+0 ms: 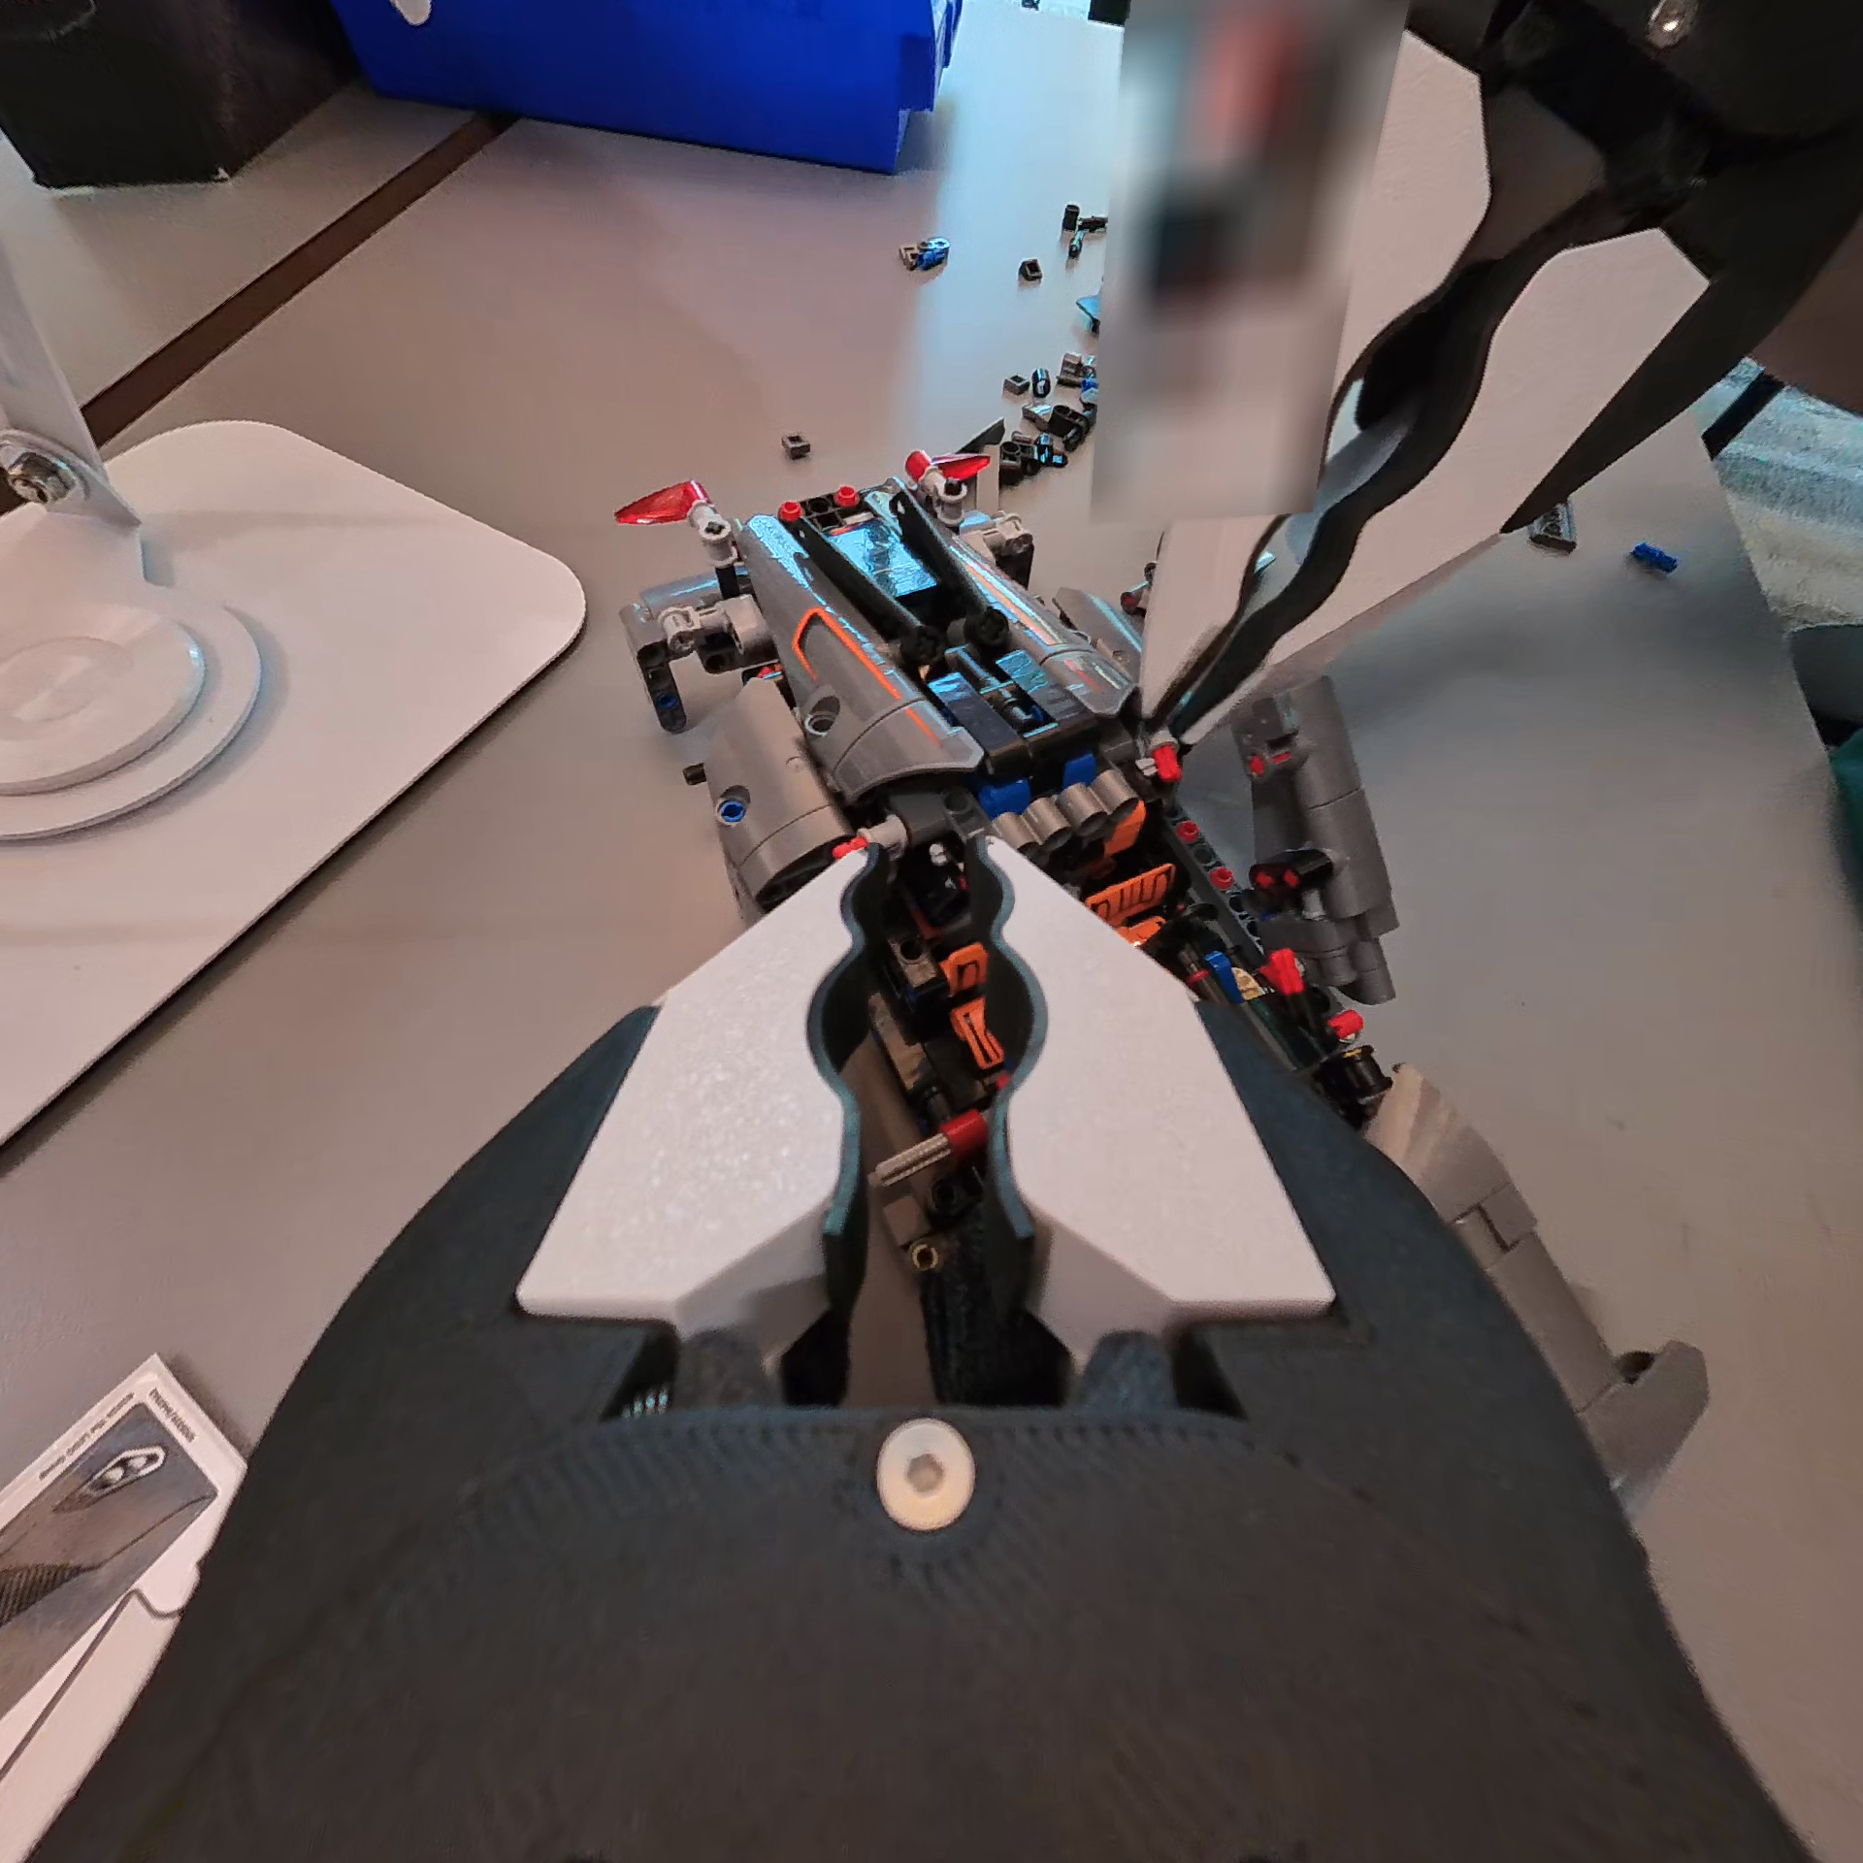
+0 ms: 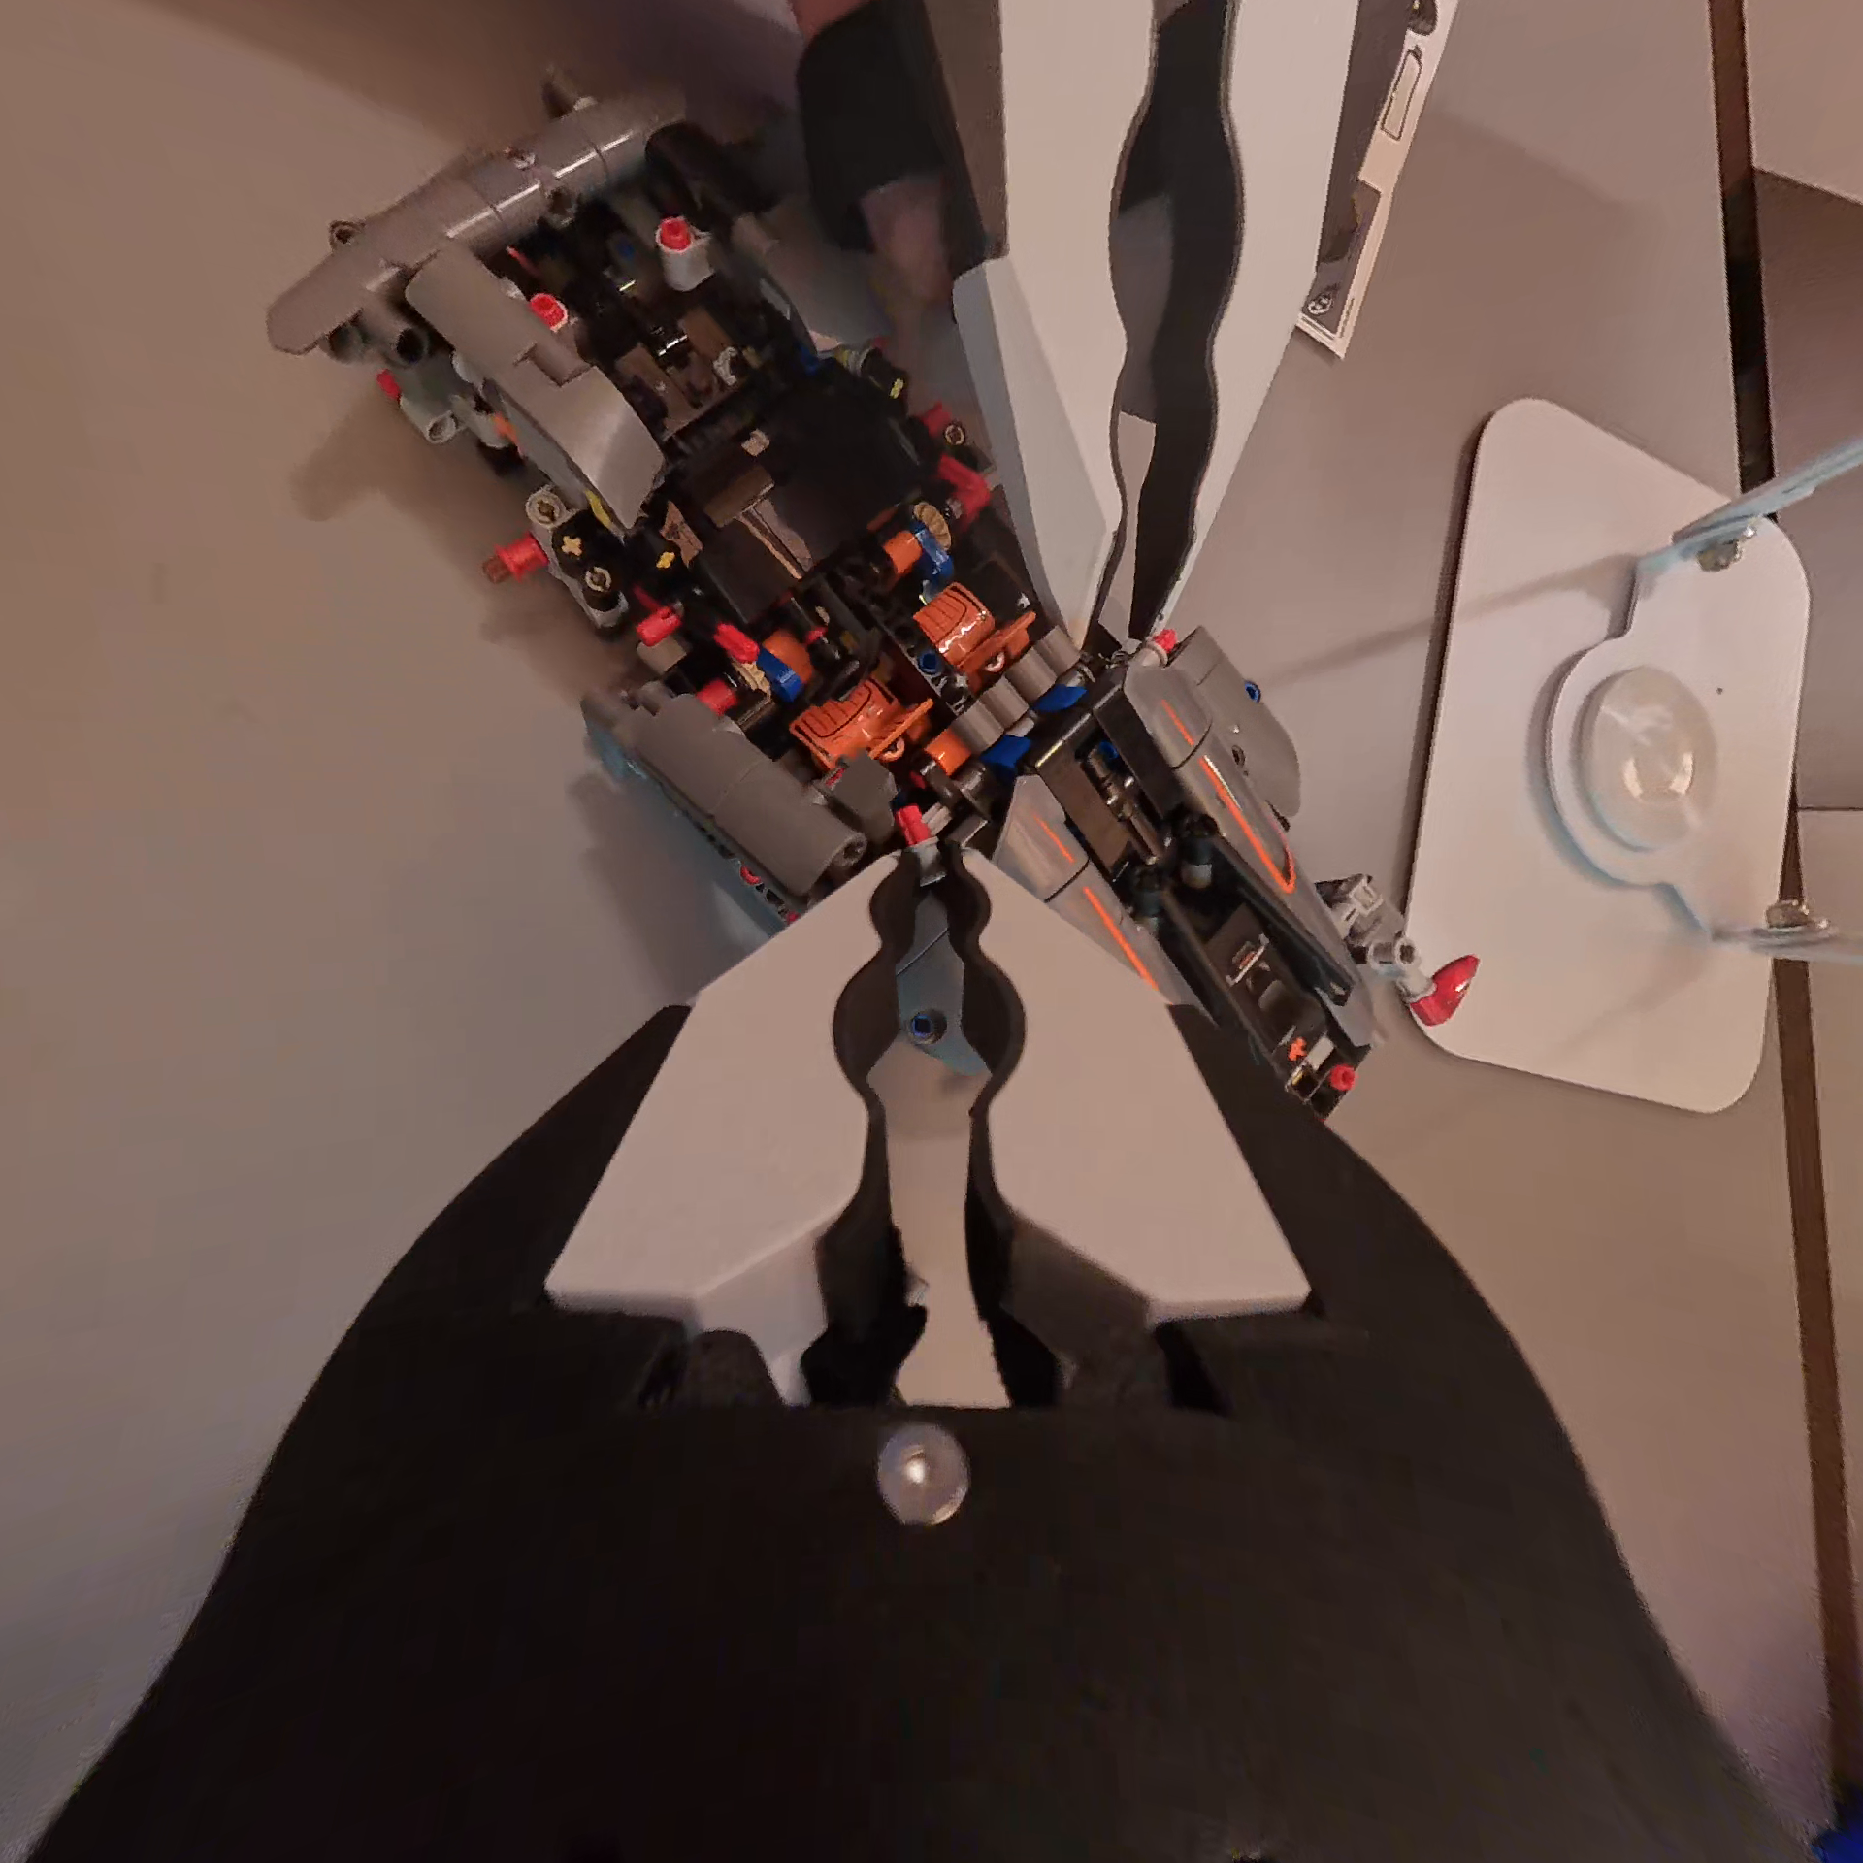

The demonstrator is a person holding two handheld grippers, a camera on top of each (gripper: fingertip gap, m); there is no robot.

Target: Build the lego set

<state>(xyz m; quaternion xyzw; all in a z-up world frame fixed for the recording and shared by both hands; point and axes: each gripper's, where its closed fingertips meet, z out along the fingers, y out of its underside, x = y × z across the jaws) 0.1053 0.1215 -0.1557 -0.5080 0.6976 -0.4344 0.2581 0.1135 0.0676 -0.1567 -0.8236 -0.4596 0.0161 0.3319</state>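
A half-built grey and black lego car (image 1: 887, 645) with orange seats and red pins lies on the grey table (image 1: 484, 333). It also shows in the right wrist view (image 2: 766, 565). My left gripper (image 1: 927, 857) is over the cabin, its tips closed down on a dark beam at the rear deck's edge. My right gripper (image 2: 933, 857) pinches a thin grey part at the car's opposite side, beside a red pin (image 2: 912, 827). Each gripper shows in the other's view: the right (image 1: 1159, 721), the left (image 2: 1124, 630). Both tips touch the car.
A white stand base (image 1: 252, 645) sits left of the car and also shows in the right wrist view (image 2: 1613, 756). Several loose small pieces (image 1: 1048, 403) lie beyond the car. A blue bin (image 1: 655, 71) stands at the back. A printed sheet (image 1: 91, 1512) lies at the near left. Spacing between my two grippers at the tips: around 6 cm.
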